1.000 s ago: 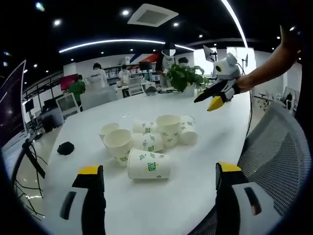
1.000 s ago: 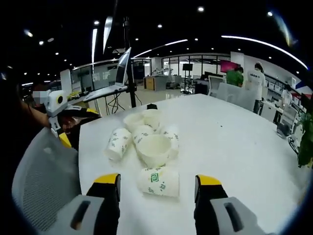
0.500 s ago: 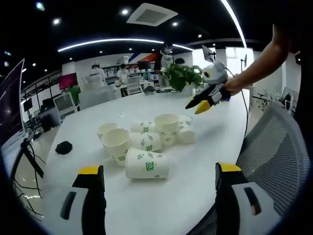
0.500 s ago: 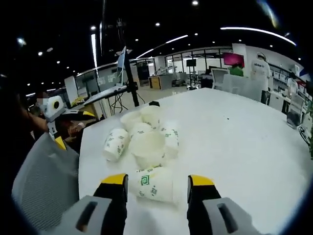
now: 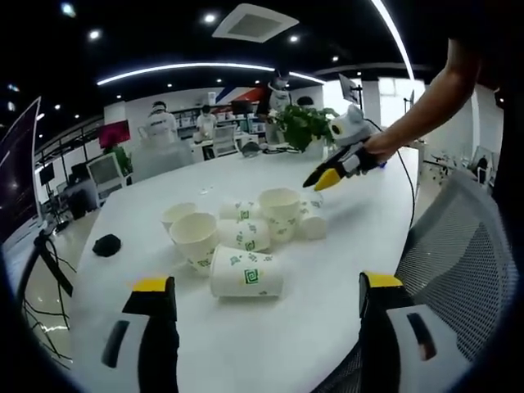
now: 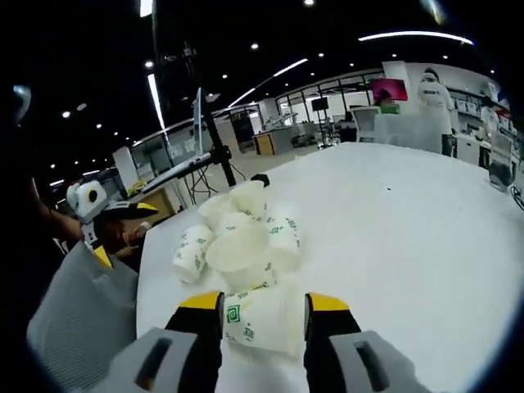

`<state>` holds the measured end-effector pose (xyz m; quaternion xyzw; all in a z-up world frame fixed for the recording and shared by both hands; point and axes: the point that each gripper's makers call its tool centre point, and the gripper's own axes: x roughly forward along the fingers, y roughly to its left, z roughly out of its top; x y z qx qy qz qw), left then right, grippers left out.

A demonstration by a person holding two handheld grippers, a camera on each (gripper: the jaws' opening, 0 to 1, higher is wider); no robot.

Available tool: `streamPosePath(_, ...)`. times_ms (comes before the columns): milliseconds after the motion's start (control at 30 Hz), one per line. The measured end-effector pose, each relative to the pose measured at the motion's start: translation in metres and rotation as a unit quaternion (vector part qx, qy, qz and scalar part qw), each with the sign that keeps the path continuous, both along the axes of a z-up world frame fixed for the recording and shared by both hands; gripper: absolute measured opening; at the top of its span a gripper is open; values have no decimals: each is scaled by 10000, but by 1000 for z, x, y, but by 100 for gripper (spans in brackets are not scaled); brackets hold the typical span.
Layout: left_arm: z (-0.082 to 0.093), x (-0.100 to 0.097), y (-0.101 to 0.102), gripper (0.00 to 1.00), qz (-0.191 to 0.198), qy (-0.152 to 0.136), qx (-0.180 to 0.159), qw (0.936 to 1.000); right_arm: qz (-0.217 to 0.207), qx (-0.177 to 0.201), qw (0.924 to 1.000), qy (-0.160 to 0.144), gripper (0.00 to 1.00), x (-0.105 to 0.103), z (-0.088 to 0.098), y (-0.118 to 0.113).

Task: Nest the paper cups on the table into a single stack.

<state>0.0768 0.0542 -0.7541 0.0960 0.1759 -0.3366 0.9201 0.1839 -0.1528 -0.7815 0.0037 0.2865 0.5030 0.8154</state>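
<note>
Several white paper cups with green prints cluster on the white table [image 5: 327, 311]. One lying cup [image 5: 246, 277] is nearest my left gripper [image 5: 266, 283], which stands wide open short of it and holds nothing. An upright cup [image 5: 195, 237] and another upright cup [image 5: 280, 205] stand behind it. My right gripper [image 5: 326, 175] hangs in the air above the cluster's far side, held by a hand. In the right gripper view its jaws [image 6: 264, 301] are open but narrowed, framing a lying cup [image 6: 262, 321] below them. The left gripper [image 6: 121, 232] shows at the table's far edge.
A small black object [image 5: 107, 244] lies on the table at the left. A potted plant [image 5: 307, 127] stands at the far end. A mesh chair [image 5: 458, 254] is at the table's right edge. A laptop on a stand [image 6: 196, 139] rises beyond the table.
My right gripper has come down and closer to the cups, and its jaws have narrowed. The left gripper has stayed in place, open.
</note>
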Motion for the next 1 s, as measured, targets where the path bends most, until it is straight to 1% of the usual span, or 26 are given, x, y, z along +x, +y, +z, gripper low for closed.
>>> streamPosePath(67, -1, 0, 0, 91, -17, 9, 9, 10000, 27, 83, 9999, 128, 30, -1, -1, 2)
streamPosePath(133, -1, -1, 0, 91, -23, 20, 18, 10000, 124, 86, 9998, 163, 26, -5, -2, 5)
streamPosePath(200, -2, -1, 0, 91, -28, 39, 39, 10000, 215, 7, 9997, 115, 25, -8, -3, 9)
streamPosePath(300, -3, -1, 0, 91, -26, 42, 47, 10000, 253, -23, 9996, 151, 23, -10, -7, 10)
streamPosePath(400, -3, 0, 1, 90, -7, 51, 60, 10000, 258, 40, 9993, 261, 22, -11, -9, 10)
streamPosePath(467, -4, 0, 1, 90, 6, 58, 64, 10000, 218, 139, 9988, 421, 20, -11, -11, 9)
streamPosePath(600, -4, 0, 2, 90, 18, 68, 83, 9999, 117, 176, 9988, 443, 17, -8, -15, 7)
streamPosePath(633, -5, 0, 2, 90, 23, 75, 91, 9999, 27, 339, 9975, 614, 16, -9, -15, 7)
streamPosePath(667, -5, 0, 2, 89, 26, 81, 93, 9999, 5, 352, 9972, 655, 15, -8, -15, 7)
streamPosePath(733, -5, 1, 2, 89, 24, 82, 96, 9999, -16, 393, 9971, 645, 14, -8, -15, 6)
streamPosePath(933, -6, 0, 1, 89, -14, 98, 120, 9999, -58, 630, 9947, 807, 5, -14, -9, 6)
streamPosePath(1000, -6, 0, 1, 89, -17, 97, 124, 9999, -144, 906, 9908, 999, 4, -17, -3, 6)
